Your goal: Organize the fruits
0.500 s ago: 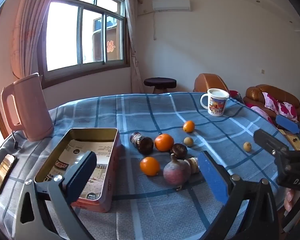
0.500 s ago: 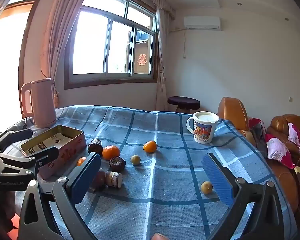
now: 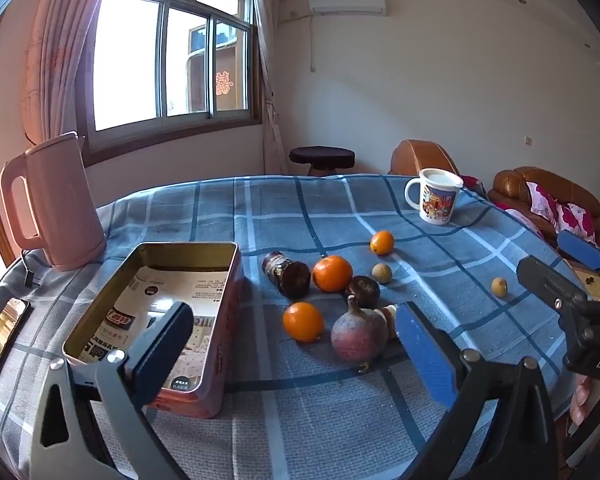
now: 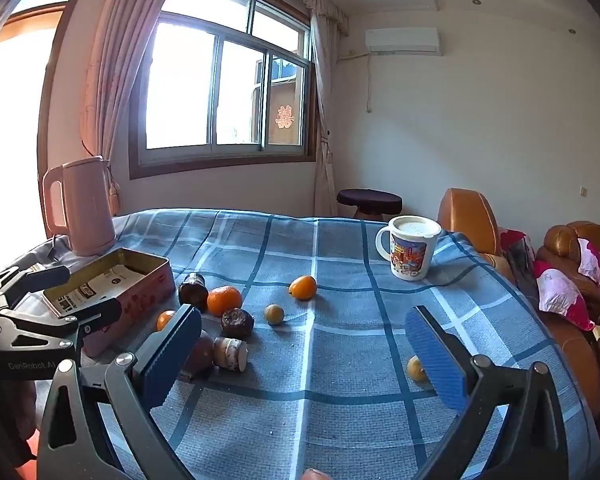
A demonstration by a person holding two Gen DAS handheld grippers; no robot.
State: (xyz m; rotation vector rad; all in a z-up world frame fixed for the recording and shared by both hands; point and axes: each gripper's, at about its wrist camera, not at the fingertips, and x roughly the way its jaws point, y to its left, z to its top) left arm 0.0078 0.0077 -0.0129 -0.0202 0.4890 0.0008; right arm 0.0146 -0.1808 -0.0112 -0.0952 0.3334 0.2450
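Fruits lie on the blue checked tablecloth: two oranges (image 3: 303,321) (image 3: 332,273), a small orange kumquat (image 3: 381,242), a reddish pomegranate (image 3: 359,337), a dark round fruit (image 3: 363,291) and two small tan fruits (image 3: 381,273) (image 3: 499,287). An open metal tin (image 3: 148,312) lined with paper stands to their left. My left gripper (image 3: 296,356) is open and empty, above the table just before the oranges. My right gripper (image 4: 304,356) is open and empty, with a tan fruit (image 4: 416,368) beside its right finger.
A pink kettle (image 3: 56,204) stands behind the tin. A white printed mug (image 3: 436,196) stands at the far right. A dark jar (image 3: 286,274) and a small pale jar (image 4: 231,354) lie among the fruits. A phone (image 3: 2,334) lies at the left edge.
Both grippers have shifted only slightly; the right one moved a little forward toward the tan fruit. No fruit has moved.
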